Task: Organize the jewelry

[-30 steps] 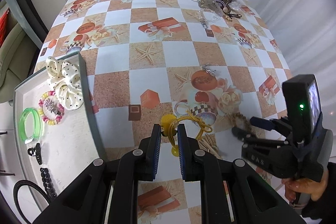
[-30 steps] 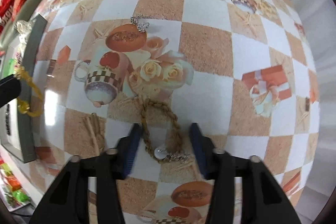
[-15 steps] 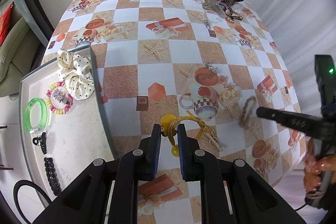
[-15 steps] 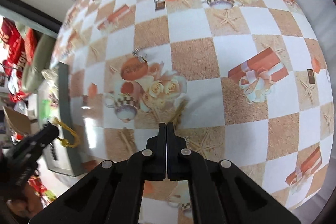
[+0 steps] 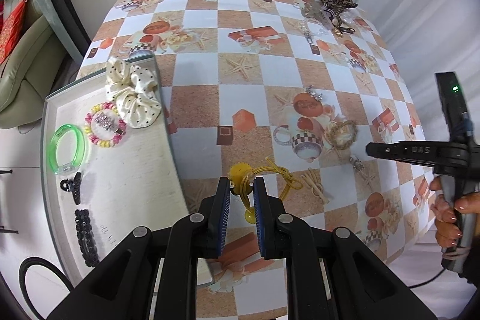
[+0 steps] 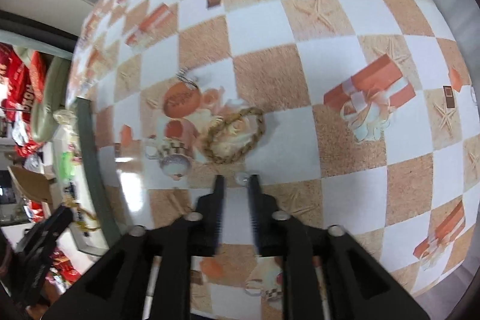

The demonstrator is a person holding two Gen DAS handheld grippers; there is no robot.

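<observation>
My left gripper is shut on a yellow hair tie with a yellow flower, held above the table near the grey tray. A braided rope bracelet lies on the checkered cloth; in the right wrist view it lies just ahead of my right gripper, whose jaws stand a little apart around the bracelet's small silver charm. The right gripper shows at the right of the left wrist view. A small silver piece lies farther back.
The tray holds a cream dotted scrunchie, a pink-yellow bead bracelet, a green bangle, a black claw clip and a black bead strip. A heap of jewelry sits at the far right corner.
My right gripper was shut half a second ago and now stands slightly open behind the rope bracelet. The bracelet has shifted and spread into a loop. The left gripper has kept hold of the yellow tie.
</observation>
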